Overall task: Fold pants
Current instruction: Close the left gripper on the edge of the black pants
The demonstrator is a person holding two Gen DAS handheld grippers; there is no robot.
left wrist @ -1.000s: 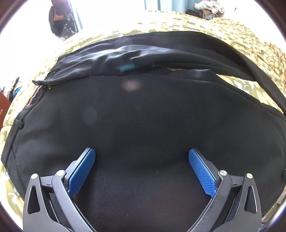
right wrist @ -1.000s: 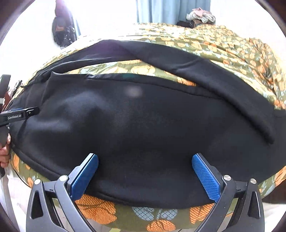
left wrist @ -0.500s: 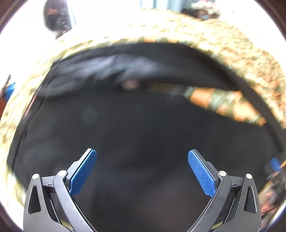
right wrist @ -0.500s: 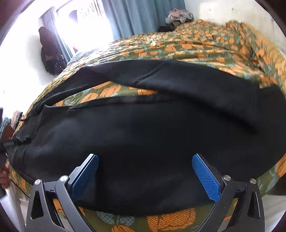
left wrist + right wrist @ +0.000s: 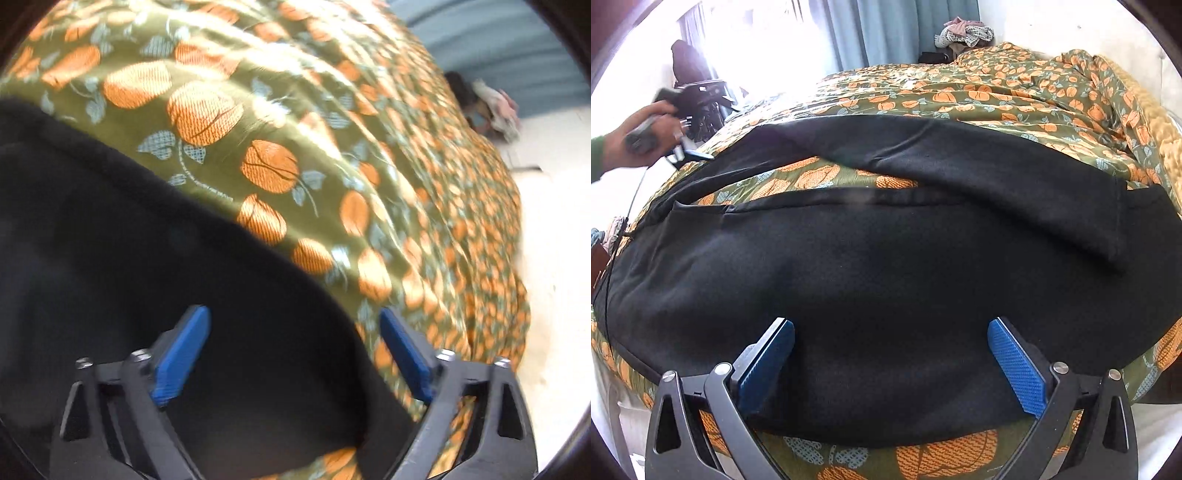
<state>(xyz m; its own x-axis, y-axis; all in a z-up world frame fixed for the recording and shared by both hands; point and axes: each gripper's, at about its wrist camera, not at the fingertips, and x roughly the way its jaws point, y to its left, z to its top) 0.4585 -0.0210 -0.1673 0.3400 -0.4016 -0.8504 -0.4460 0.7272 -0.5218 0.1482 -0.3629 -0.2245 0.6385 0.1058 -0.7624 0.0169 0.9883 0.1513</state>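
Seeing pants (image 5: pixel 886 280) flat on the bed (image 5: pixel 1015 96), long axis running left-right across my view. Right gripper (image 5: pixel 890 365) hangs over the near leg, nearer than the left gripper (image 5: pixel 295 350); both spread, grasping nothing. Left view blurred, waistband unreadable, far hem cut off.

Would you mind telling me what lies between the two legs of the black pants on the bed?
Only a strip of the orange-flowered bedspread shows between the far leg and the near leg; the right wrist view shows it.
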